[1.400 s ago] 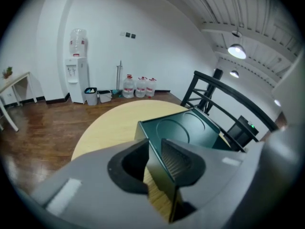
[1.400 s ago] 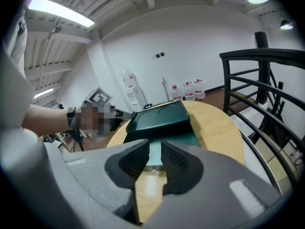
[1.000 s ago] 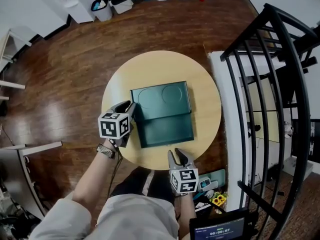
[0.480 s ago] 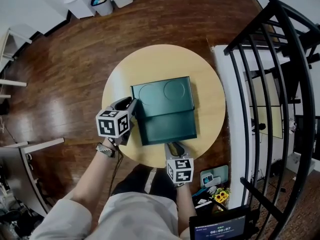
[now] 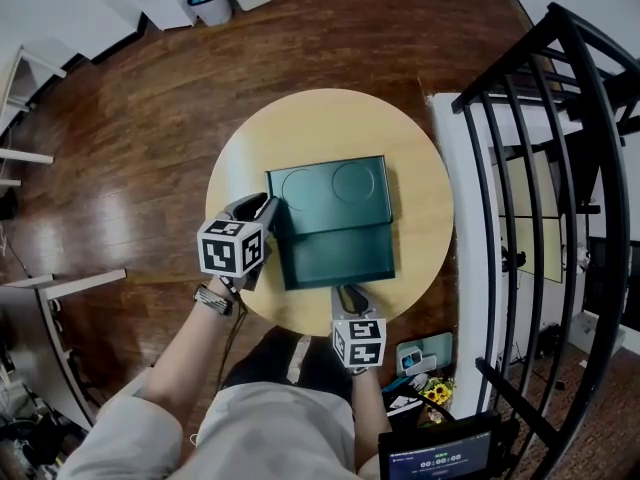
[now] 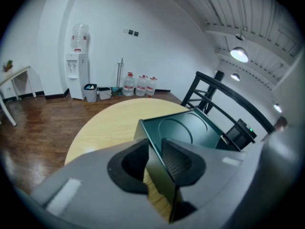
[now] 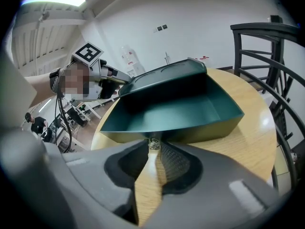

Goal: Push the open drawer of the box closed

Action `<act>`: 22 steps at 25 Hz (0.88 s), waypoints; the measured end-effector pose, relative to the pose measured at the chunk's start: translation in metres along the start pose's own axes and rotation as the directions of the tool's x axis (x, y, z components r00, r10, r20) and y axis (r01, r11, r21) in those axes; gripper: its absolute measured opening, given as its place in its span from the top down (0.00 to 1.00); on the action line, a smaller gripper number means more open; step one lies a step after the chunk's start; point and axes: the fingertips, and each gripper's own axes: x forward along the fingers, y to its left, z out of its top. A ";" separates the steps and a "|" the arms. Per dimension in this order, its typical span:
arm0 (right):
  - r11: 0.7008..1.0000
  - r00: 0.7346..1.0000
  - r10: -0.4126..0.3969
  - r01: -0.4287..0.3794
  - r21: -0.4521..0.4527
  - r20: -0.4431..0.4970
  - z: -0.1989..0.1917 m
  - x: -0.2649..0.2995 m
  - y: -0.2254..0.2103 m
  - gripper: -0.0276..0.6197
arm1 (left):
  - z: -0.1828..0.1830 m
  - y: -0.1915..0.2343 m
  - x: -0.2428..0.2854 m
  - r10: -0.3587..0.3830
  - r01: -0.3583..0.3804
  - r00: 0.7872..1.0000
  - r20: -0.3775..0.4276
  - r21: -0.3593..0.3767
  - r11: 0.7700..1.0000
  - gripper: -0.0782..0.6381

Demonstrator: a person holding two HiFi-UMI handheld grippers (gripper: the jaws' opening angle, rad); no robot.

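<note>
Lining up the push: the drawer (image 5: 338, 253) stands open on the near side of the box (image 5: 328, 190), with my right gripper (image 5: 347, 294) square against its front.
Its jaws are closing round the small knob (image 7: 152, 144) there, not plainly pinching it yet; I judge the push runs straight away from me into the box. My left gripper (image 5: 264, 210) is clamped on the drawer's left wall, just beside the box. The railing (image 5: 540, 168) stands well right of the box.
</note>
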 end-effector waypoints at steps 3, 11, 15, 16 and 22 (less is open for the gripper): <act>1.000 1.000 0.000 0.000 -0.008 0.000 0.003 0.001 -0.002 0.83 | 0.000 0.000 0.000 -0.001 0.001 1.000 0.004 -0.007 1.000 0.76; 1.000 1.000 0.010 -0.010 -0.013 -0.002 0.011 0.005 -0.006 0.83 | 0.000 -0.003 0.001 -0.005 0.006 1.000 0.009 -0.022 1.000 0.76; 1.000 1.000 0.019 -0.019 -0.022 -0.008 0.011 0.005 -0.005 0.83 | 0.000 -0.004 0.000 -0.003 0.003 1.000 0.010 -0.010 1.000 0.76; 0.999 1.000 0.021 -0.021 -0.026 -0.009 0.011 0.004 -0.005 0.83 | -0.001 -0.004 0.000 0.002 -0.002 1.000 0.008 0.002 1.000 0.75; 0.999 1.000 0.020 -0.020 -0.035 -0.010 0.011 0.004 -0.007 0.83 | -0.002 -0.005 -0.001 0.008 -0.008 1.000 0.007 0.012 1.000 0.75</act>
